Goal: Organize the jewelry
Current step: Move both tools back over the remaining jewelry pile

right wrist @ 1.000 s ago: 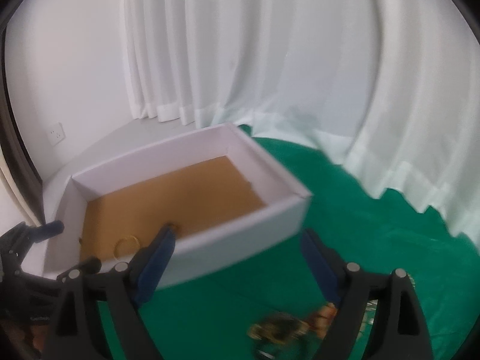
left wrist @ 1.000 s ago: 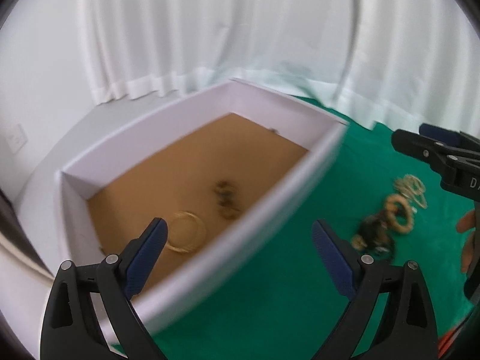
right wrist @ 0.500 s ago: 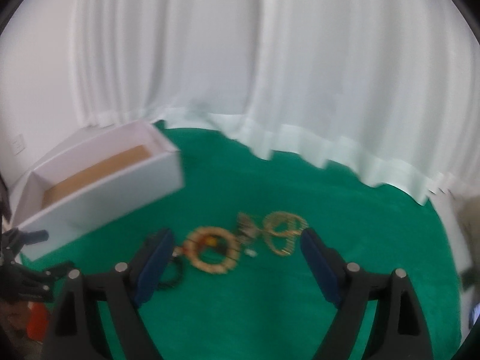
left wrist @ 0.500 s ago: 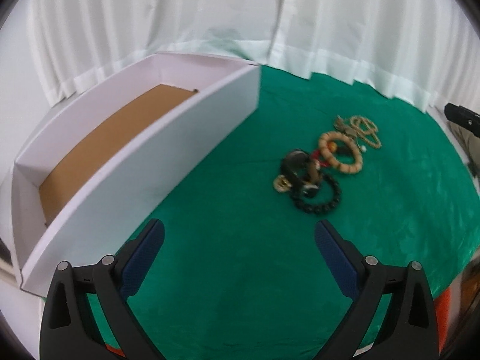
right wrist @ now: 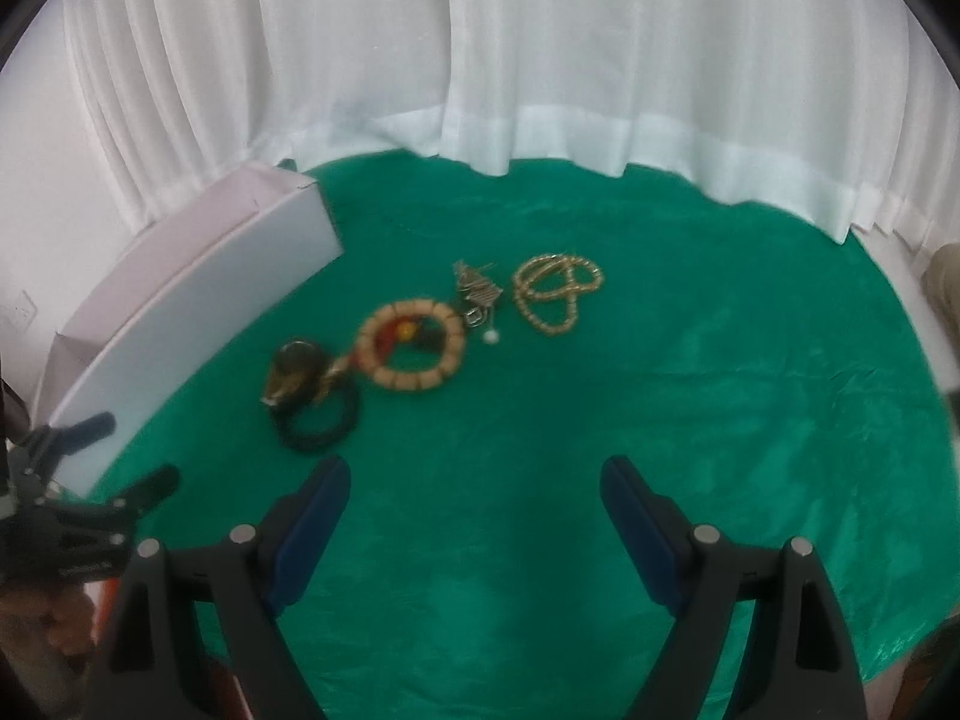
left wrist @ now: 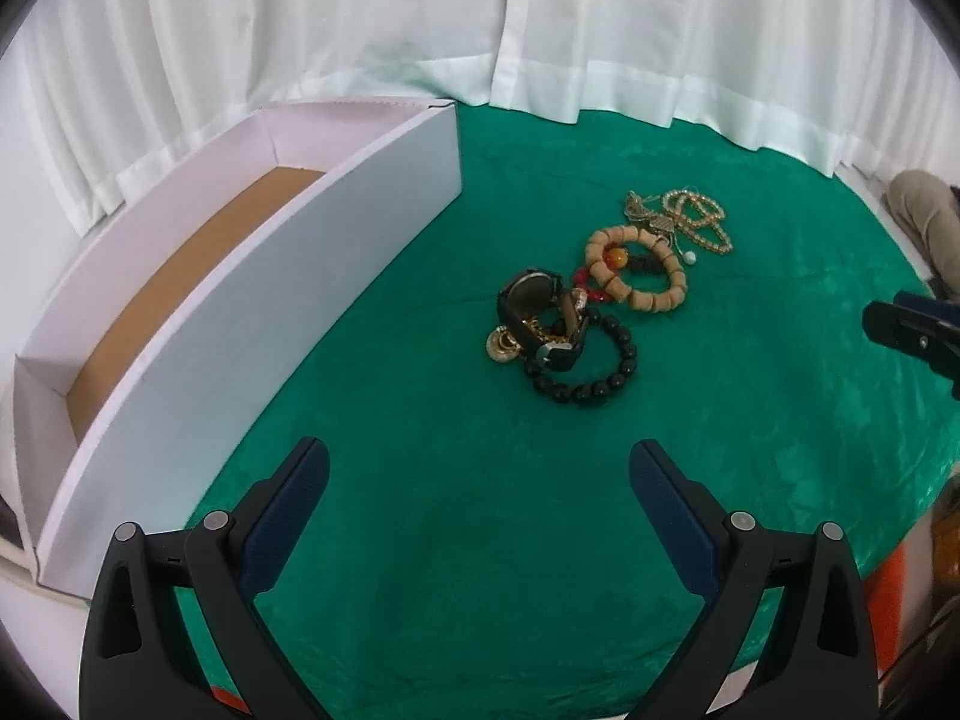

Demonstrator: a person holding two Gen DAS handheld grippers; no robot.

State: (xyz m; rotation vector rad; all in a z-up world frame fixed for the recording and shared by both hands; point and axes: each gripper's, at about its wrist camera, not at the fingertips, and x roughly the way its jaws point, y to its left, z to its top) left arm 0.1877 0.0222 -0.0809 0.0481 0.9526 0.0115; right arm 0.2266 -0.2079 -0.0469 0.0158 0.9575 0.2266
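Jewelry lies in a row on the green cloth (left wrist: 420, 420): a black bead bracelet (left wrist: 591, 387) with a black watch (left wrist: 531, 300) on it, a wooden bead bracelet (left wrist: 636, 267), a metal pendant (left wrist: 648, 216) and a gold bead necklace (left wrist: 699, 219). The same pieces show in the right wrist view: black bracelet (right wrist: 318, 426), wooden bracelet (right wrist: 414, 351), gold necklace (right wrist: 555, 294). My left gripper (left wrist: 479, 486) is open and empty, short of the black bracelet. My right gripper (right wrist: 474, 498) is open and empty, short of the row.
A white box (left wrist: 252, 300) with a brown floor stands at the left of the cloth; it also shows in the right wrist view (right wrist: 180, 306). White curtains (left wrist: 420, 18) hang behind. The cloth's edge curves close at the right.
Both grippers have swung right, from over the white box to facing the jewelry on the cloth. Both stayed open and empty.
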